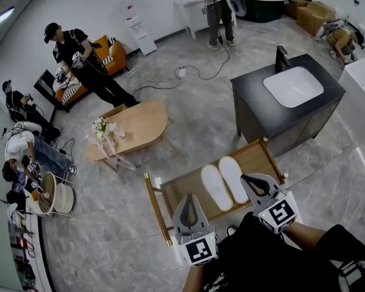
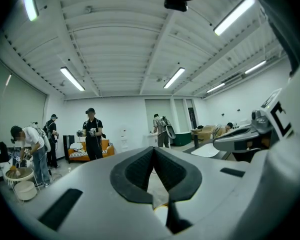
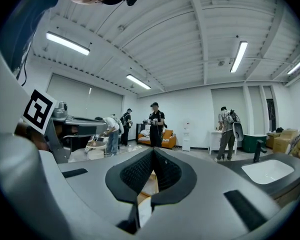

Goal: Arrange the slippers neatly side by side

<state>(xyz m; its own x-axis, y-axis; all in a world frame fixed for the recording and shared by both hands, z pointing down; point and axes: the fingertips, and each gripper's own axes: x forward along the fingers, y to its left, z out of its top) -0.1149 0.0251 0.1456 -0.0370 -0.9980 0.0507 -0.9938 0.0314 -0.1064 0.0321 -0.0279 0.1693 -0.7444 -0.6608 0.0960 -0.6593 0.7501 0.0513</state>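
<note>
White slippers [image 1: 224, 183]: lay paired on rack [image 1: 255, 157], 12 o'clock.
Left gripper [image 1: 189, 199]: jaws together, empty.
Right gripper [image 1: 248, 180]: jaws together, empty.

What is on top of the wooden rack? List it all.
Two white slippers lie side by side on the wooden rack. Its near edge is covered by the shut left tongs and right tongs, so anything there cannot be seen.

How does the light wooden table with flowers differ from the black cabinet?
The wooden table is pale and rounded; the black cabinet is dark and boxy. The table carries flowers; the cabinet holds a white sink with a dark tap. Both stand on the grey floor.
</note>
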